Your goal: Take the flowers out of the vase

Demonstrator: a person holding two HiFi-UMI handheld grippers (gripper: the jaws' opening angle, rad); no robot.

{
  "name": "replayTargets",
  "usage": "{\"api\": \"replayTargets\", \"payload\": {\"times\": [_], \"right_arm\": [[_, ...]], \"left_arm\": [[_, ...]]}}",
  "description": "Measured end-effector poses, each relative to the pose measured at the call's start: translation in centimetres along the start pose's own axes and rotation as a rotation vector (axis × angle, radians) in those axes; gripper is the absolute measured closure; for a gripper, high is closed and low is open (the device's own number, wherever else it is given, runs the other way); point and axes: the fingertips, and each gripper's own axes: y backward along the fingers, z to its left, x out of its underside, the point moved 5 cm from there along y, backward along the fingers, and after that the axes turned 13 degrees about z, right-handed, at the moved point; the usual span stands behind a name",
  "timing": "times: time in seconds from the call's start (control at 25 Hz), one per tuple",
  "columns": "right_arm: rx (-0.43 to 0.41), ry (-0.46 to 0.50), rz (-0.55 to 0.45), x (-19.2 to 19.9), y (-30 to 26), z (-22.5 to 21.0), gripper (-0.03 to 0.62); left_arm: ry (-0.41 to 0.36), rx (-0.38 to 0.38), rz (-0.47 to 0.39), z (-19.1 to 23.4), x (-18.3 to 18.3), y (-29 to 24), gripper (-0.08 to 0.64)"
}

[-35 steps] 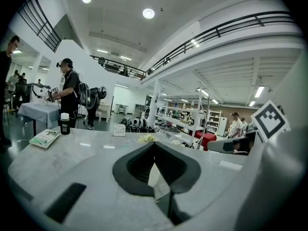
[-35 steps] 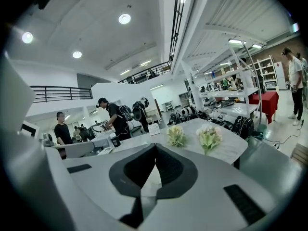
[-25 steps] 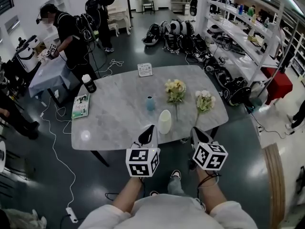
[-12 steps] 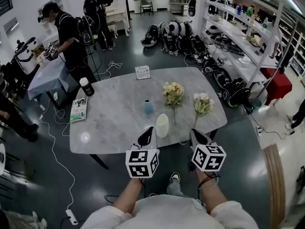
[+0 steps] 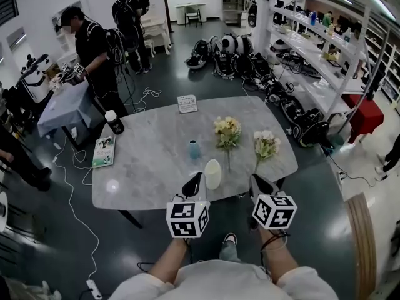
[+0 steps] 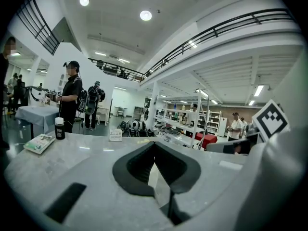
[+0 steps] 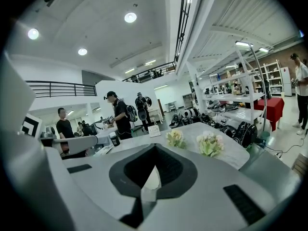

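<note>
Two bunches of pale flowers, one yellowish [image 5: 227,129] and one whitish [image 5: 267,144], seem to lie on the marble table [image 5: 150,161] with their stems pointing toward me, outside any vase. A white vase [image 5: 213,174] stands near the front edge, and a small blue vase [image 5: 194,149] stands behind it. My left gripper [image 5: 194,181] hovers at the table's front edge just left of the white vase, shut and empty. To that vase's right, my right gripper [image 5: 259,183] is shut and empty too. The right gripper view shows both bunches [image 7: 175,138] [image 7: 210,144] beyond the closed jaws.
On the table's left part are a black bottle [image 5: 114,122] and a book [image 5: 105,144]; a small sign card [image 5: 187,103] stands at the far edge. People [image 5: 94,49] stand by a cloth-covered table at back left. Bags [image 5: 237,52] and shelves [image 5: 325,49] line the right.
Both grippers stay where they were, shut. The flowers and vases have not moved. The person at the back left has turned and shifted a little.
</note>
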Motion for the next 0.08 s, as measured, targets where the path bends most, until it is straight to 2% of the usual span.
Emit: {"api": "replayTargets", "payload": {"times": [0.08], "right_arm": [[0.002,0.003,0.001,0.08,0.02,-0.17,0.588]], "left_arm": [[-0.001,0.0,-0.001,-0.08,0.03,-0.08,0.551]]}}
